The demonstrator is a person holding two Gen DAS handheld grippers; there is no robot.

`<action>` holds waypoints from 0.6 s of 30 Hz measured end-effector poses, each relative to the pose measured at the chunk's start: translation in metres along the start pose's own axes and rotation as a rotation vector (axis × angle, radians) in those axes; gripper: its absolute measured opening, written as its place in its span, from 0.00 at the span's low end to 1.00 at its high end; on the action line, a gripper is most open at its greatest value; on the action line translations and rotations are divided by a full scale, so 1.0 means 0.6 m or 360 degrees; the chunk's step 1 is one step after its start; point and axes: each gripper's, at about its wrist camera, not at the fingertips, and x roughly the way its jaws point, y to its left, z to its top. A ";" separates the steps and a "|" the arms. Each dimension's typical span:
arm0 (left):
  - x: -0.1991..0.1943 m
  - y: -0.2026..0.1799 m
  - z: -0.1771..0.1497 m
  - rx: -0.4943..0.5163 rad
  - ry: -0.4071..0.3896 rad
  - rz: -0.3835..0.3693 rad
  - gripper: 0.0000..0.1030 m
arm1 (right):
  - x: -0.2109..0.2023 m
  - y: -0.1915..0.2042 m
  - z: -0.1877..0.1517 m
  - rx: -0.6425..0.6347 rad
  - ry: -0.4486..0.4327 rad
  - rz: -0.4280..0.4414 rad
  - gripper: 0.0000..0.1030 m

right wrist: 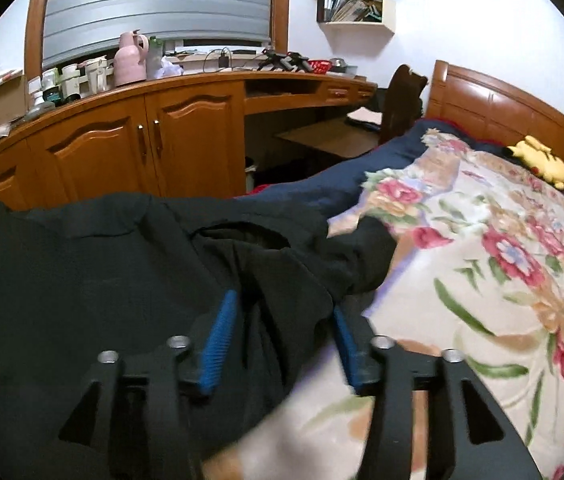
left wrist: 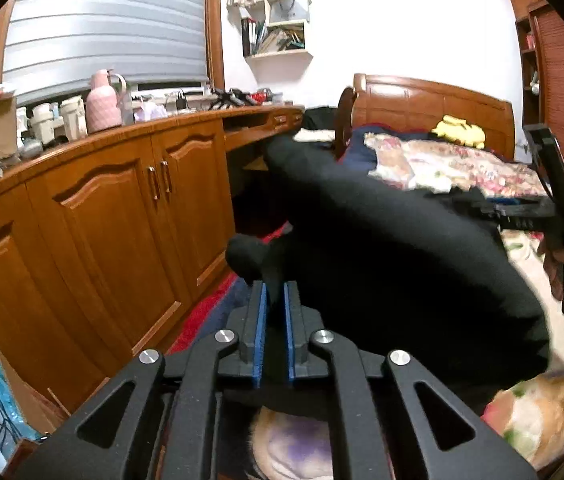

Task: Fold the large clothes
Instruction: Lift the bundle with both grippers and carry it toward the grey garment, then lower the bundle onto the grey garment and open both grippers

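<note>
left wrist camera rides low behind its own fingers [left wrist: 275,300], tilted slightly down, close over the black garment [left wrist: 382,248], facing the wooden cabinets [left wrist: 122,208] and headboard [left wrist: 434,100]. right wrist camera sits alongside, same heading, nearer the floral bedspread [right wrist: 502,272]. both share window blind, cabinets, wall shelf [right wrist: 362,0], garment, yellow plush [right wrist: 538,156].

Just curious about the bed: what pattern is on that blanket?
A floral pattern on the blanket: red and pink flowers with green leaves on cream. The right wrist view shows it best.
</note>
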 end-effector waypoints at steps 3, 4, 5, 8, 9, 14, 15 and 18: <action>-0.021 -0.007 0.021 0.0005 -0.0070 -0.0039 0.50 | -0.023 0.012 0.000 -0.0038 -0.0042 0.0069 0.69; -0.026 -0.012 0.030 0.0011 -0.0089 -0.0039 0.55 | -0.030 0.013 -0.010 -0.0045 -0.0046 0.0084 0.70; -0.028 -0.017 0.037 0.0015 -0.0100 -0.0035 0.64 | -0.035 0.015 -0.013 -0.0054 -0.0051 0.0084 0.70; -0.030 -0.029 0.065 0.0022 -0.0141 -0.0035 0.72 | -0.051 0.015 -0.036 -0.0052 -0.0066 0.0102 0.70; -0.030 -0.035 0.074 0.0025 -0.0154 -0.0030 0.72 | -0.056 0.016 -0.042 -0.0052 -0.0068 0.0116 0.70; -0.001 -0.064 0.116 0.0117 -0.0139 0.0035 0.73 | -0.082 0.007 -0.079 -0.0039 -0.0063 0.0158 0.70; 0.009 -0.067 0.114 0.0125 -0.0113 0.0042 0.73 | -0.088 0.003 -0.085 -0.0042 -0.0054 0.0169 0.70; 0.054 -0.065 0.098 0.0138 0.0054 0.0082 0.73 | -0.107 -0.008 -0.094 -0.0052 -0.0053 0.0143 0.70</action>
